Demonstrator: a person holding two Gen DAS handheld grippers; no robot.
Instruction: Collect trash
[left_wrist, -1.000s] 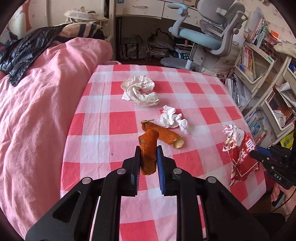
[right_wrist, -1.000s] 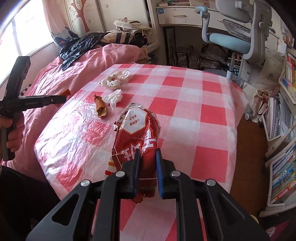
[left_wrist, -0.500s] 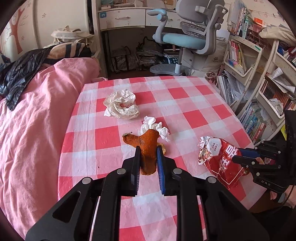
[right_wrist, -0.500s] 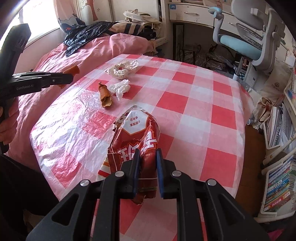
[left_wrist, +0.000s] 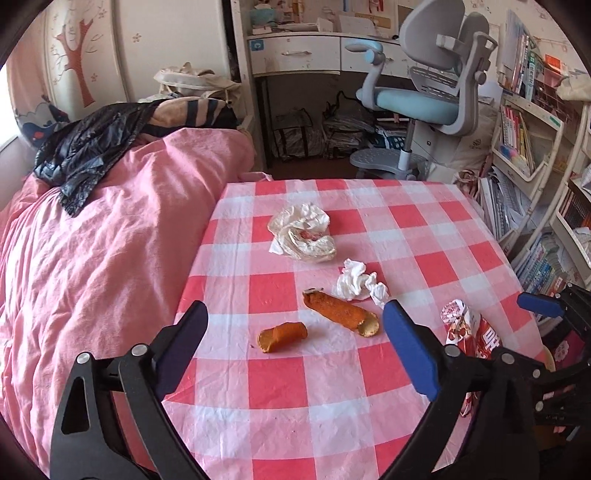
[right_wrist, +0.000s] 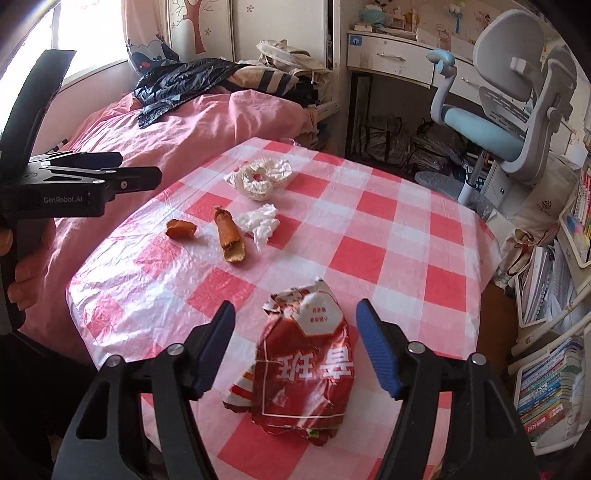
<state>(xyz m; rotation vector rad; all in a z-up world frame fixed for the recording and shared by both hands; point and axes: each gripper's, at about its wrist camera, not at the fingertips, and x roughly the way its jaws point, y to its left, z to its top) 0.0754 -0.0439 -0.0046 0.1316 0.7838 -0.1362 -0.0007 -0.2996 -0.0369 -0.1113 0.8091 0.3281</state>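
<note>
1. My left claw (left_wrist: 295, 341) is spread wide; its jaws have just been opening, and nothing is pinched between them.
2. The short orange peel (left_wrist: 282, 336) lies on the desk (left_wrist: 424, 229), seen in the gap between the left claw's fingers and touching neither.
3. Just beside it, toward the far right, lies a longer peel (left_wrist: 341, 314), with a crumpled white tissue (left_wrist: 360, 282) touching its far side.
4. Farther back on the checked cloth sits a crumpled white wrapper (left_wrist: 303, 232), apart from the tissue.
5. My right claw (right_wrist: 295, 345) is also spread; its jaws have just been opening, and the blue pads stand clear on both sides.
6. The red snack bag (right_wrist: 306, 369) lies flat near the desk's near edge, between the right claw's fingers but not pressed by them.
7. From the right wrist view I see the left claw from its side at the left, with a hand (right_wrist: 18, 273) on its handle, above the desk's edge by the pink bed (right_wrist: 207, 122).
8. Beyond the desk stands a grey and blue chair (left_wrist: 428, 99).
</note>
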